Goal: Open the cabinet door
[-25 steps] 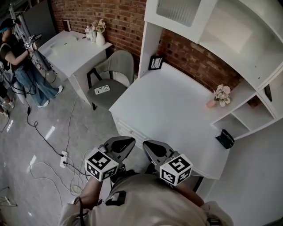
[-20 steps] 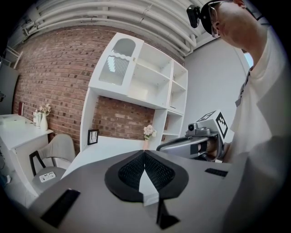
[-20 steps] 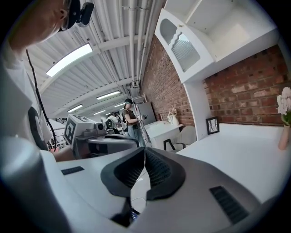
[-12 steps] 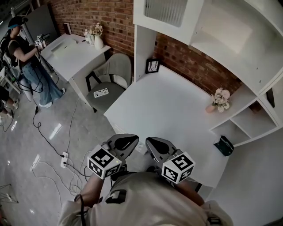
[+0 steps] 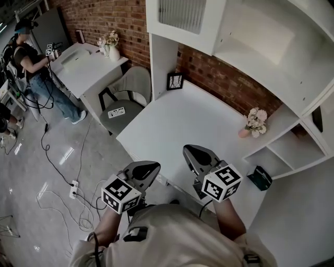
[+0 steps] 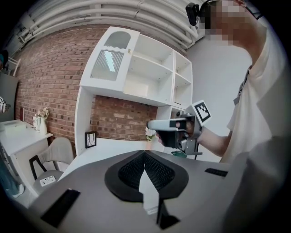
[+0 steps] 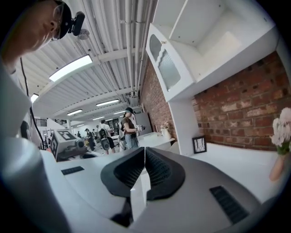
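The cabinet door (image 5: 180, 13), white with a ribbed glass pane, is sitting closed at the top left corner of the hutch (image 5: 261, 36), high above and ahead of both claws and well apart from them. The right claw (image 5: 192, 151) is hovering over the near edge of the white desk (image 5: 177, 120) with its jaws pressing together on nothing. The left claw (image 5: 150, 167) is hanging just to its left and a little nearer the person, off the desk's corner, its jaws likewise closed and empty. Far ahead of the right claw, a small picture frame (image 5: 174, 81) is leaning against the brick wall (image 5: 229, 73) under the door. Ahead and to that claw's right, a pink vase of flowers (image 5: 254, 122) is standing near the hutch's lower shelves. A dark green object (image 5: 259, 177) is lying near the desk edge to the claw's right. Beyond the left claw, ahead and to its left, a grey chair (image 5: 130, 83) is carrying a small white item on its seat. Past the chair, a second white desk (image 5: 88, 62) is bearing another vase. A person (image 5: 31, 57) is standing at that desk, holding a marker-cubed gripper. To the left claw's left, cables and a power strip (image 5: 74, 189) are trailing across the glossy grey floor (image 5: 31, 172). Pipes and strip lights are running along the ceiling, and more people are standing deeper in the room.
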Demonstrator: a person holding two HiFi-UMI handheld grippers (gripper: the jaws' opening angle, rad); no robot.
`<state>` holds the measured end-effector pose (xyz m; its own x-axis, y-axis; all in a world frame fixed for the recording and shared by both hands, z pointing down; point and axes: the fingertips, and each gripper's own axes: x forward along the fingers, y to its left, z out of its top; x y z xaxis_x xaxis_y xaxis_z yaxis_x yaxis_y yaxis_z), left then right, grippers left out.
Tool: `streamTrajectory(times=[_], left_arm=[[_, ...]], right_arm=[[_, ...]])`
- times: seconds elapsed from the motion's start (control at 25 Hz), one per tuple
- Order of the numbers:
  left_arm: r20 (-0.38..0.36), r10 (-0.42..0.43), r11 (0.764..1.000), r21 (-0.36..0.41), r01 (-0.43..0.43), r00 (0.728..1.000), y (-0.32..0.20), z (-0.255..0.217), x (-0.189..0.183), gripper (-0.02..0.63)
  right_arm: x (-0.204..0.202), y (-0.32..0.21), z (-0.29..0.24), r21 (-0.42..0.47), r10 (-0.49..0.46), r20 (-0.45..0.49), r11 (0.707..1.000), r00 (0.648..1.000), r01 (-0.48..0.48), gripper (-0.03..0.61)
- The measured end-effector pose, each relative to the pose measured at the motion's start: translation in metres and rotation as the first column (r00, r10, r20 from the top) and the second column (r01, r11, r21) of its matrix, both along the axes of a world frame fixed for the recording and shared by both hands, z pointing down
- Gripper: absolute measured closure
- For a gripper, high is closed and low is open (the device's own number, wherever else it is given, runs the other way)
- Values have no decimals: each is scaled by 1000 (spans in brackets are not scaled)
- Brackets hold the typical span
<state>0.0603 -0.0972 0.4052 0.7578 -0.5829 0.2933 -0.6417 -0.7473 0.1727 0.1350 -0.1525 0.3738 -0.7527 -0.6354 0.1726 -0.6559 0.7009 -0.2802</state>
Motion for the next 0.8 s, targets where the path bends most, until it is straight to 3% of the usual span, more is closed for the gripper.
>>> streamTrajectory(times=[0.2,0.4,0.76,0.8], left_arm=[[40,11,1000,4,-11,999,-5,1,28,597],[74,27,999,24,-29,997,-10,-1,43,597],[60,19,999,26,-21,998,-41,12,11,597],[62,19,999,29,-21,998,-47,11,4,597]], right_arm=[[47,-50,-51,122,33,11,992,999,-34,551],[70,-92,-101,239,64,11,969,998,-65,551],[73,-178,-152,349,218,-69,919,974,-181,547],[73,-187,-157,355,244,-70,912,967,-204,522]])
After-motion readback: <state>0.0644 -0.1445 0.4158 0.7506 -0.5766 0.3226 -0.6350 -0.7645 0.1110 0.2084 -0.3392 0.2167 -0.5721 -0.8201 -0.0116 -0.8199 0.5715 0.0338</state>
